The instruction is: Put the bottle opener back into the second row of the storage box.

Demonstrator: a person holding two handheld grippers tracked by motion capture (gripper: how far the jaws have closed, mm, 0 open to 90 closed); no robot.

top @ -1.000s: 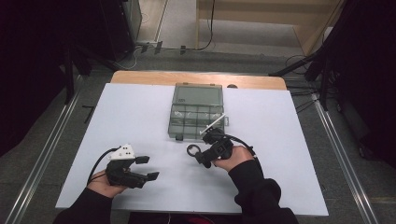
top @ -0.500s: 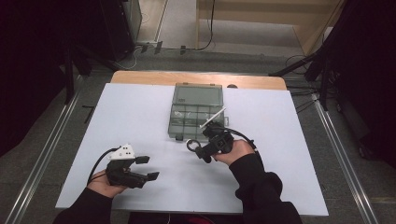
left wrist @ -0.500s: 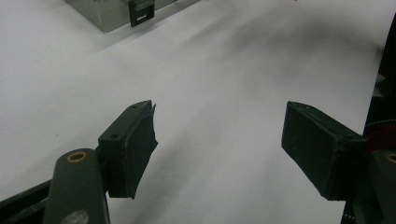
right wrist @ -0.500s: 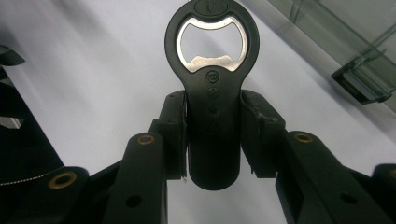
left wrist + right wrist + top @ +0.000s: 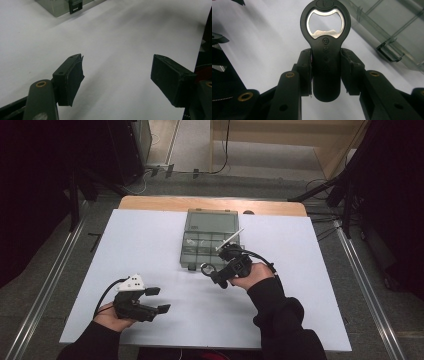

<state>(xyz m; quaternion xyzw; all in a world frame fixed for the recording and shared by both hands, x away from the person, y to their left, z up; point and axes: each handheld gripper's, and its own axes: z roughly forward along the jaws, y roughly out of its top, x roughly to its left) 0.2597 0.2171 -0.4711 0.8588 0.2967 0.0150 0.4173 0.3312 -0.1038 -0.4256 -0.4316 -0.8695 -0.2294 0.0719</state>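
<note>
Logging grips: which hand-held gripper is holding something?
The right hand-held gripper, shut on a black bottle opener; the left hand-held gripper is open, holding nothing.

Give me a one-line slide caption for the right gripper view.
Right tool clamped on the handle of a black bottle opener, held above the white table beside a clear compartment box.

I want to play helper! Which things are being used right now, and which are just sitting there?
Being used: the right gripper, shut on the bottle opener, beside the compartment box.

Just there: the left gripper, open and holding nothing; the white table.
</note>
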